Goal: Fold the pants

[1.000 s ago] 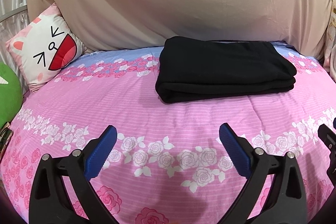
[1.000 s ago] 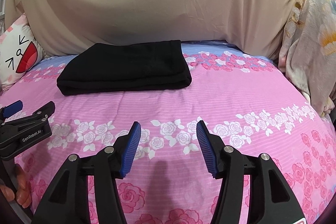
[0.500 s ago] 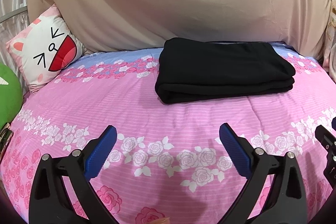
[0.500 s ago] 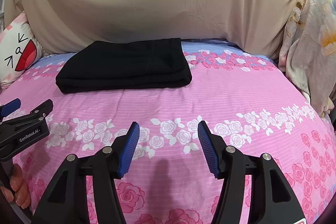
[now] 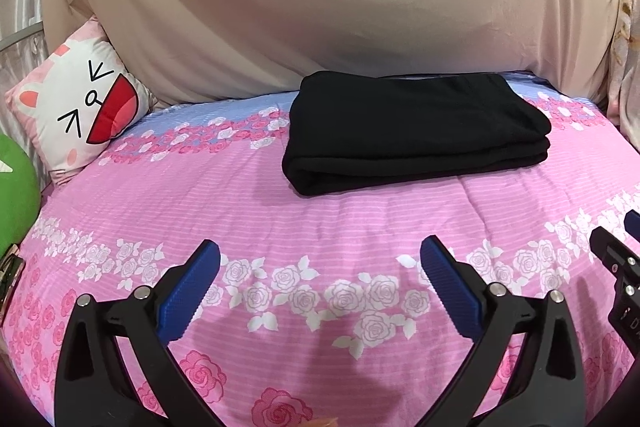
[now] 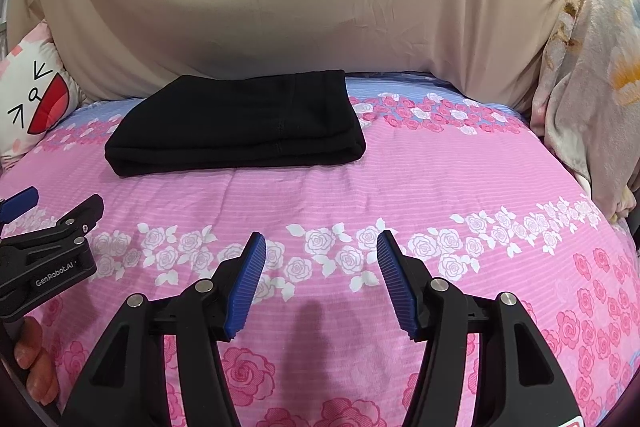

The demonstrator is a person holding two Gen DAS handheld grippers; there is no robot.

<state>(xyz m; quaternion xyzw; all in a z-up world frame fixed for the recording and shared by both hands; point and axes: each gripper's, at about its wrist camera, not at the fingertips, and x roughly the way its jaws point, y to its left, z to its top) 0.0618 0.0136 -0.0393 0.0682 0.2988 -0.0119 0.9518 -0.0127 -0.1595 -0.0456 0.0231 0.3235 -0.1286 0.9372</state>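
The black pants [image 5: 412, 131] lie folded into a neat rectangle at the far side of the pink rose-print bed [image 5: 320, 219]. They also show in the right wrist view [image 6: 236, 131]. My left gripper [image 5: 320, 259] is open wide and empty, held over the bed well short of the pants. My right gripper [image 6: 320, 247] is open and empty, also short of the pants and to their right. The left gripper's body [image 6: 44, 255] shows at the left edge of the right wrist view. The right gripper's body [image 5: 620, 267] shows at the right edge of the left wrist view.
A beige sheet [image 5: 320, 7] hangs behind the bed. A cat-face pillow [image 5: 76, 107] and a green cushion [image 5: 16, 195] sit at the left. A pale floral blanket [image 6: 588, 87] is bunched at the right edge.
Both grippers have drawn back slightly from the pants. The jaws stay open and the pants have not moved.
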